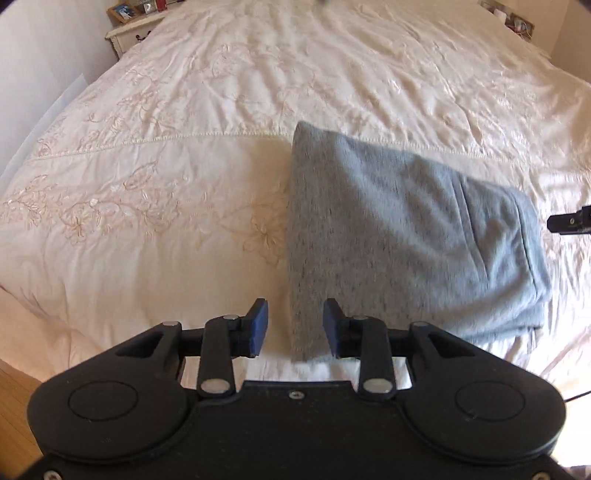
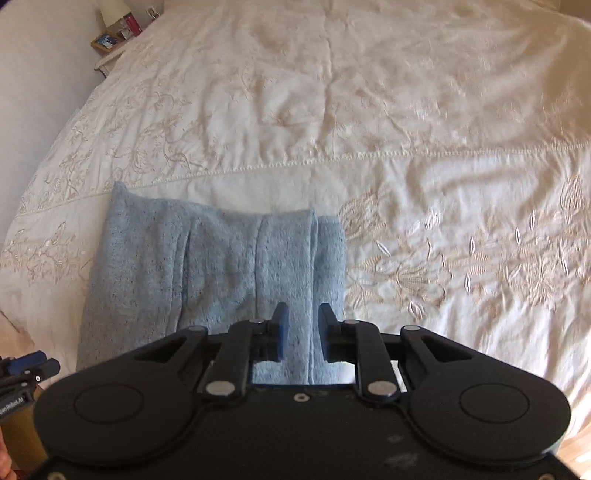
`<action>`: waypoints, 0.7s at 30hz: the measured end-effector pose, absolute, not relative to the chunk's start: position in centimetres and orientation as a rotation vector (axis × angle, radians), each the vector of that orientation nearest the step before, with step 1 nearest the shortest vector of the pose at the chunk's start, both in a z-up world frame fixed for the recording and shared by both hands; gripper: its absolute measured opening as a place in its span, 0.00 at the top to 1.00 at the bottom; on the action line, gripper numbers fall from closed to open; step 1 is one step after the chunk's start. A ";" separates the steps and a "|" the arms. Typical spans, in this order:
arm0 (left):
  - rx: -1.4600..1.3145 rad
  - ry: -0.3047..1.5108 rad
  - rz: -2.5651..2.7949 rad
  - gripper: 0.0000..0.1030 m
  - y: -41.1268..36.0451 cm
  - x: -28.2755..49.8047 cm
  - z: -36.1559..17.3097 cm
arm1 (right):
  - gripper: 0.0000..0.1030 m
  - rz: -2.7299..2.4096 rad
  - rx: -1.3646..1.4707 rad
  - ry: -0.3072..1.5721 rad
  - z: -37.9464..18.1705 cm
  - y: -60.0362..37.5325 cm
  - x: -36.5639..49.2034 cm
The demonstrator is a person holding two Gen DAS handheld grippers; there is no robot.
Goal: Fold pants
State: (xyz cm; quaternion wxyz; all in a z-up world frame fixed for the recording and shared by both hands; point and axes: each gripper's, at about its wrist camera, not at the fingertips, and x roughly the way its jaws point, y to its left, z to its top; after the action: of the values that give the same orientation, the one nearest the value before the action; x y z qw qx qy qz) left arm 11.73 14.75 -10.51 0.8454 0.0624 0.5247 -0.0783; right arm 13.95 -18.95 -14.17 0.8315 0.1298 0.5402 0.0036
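Left claw [image 1: 295, 328] hovers low at the near left corner of the folded grey sweatpants [image 1: 399, 236], its two blue pads [image 1: 260, 321] standing apart with nothing pinched between them; the corner of the cloth shows in the gap, but whether it lies between the pads or only below them cannot be told. I judge it sits there because the fold looks finished and this edge is the one to check or square. In the left wrist view the sweatpants lie as one compact, roughly rectangular bundle, running from the claw toward 2 o'clock, flat on the cream embroidered bedspread [image 1: 166, 155] near the foot of the bed, probably set there so both hands could reach them from the bed's edge. At 3 o'clock in that same view the tip of the right claw [image 1: 569, 221] pokes in just beside the bundle's far side. From the right wrist view, that right claw [image 2: 303, 332] hangs over the near right part of the sweatpants [image 2: 207, 266], its jaws moderately apart and empty, with a seam of the top layer running between them; the other tool shows at 8 o'clock. Counted: two claws, one pair of sweatpants, one bedspread, and one bedside table [image 1: 133, 29] at 11 o'clock carrying small items too blurred to count.
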 end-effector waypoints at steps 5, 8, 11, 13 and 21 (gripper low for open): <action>0.069 1.127 -0.173 0.54 11.5 17.3 -11.5 | 0.78 0.085 0.183 1.054 -14.2 -15.5 17.6; 0.054 1.179 -0.157 0.54 10.2 19.0 -13.4 | 0.78 0.096 0.127 1.064 -15.2 -14.0 19.1; 0.081 1.269 -0.106 0.48 9.9 20.0 -16.6 | 0.75 0.050 0.072 1.122 -17.2 -14.0 19.6; 0.072 1.354 -0.056 0.41 10.6 20.5 -19.0 | 0.70 0.004 0.025 1.216 -19.7 -14.2 19.7; 0.043 1.371 -0.036 0.42 11.1 20.9 -17.5 | 0.69 0.023 0.107 1.222 -20.9 -16.0 18.4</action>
State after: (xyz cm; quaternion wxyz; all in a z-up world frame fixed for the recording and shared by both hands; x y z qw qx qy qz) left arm 20.92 11.06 -17.55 0.7737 0.0201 0.6331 -0.0166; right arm 18.40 -16.01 -20.90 0.8178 0.0500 0.5733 0.0106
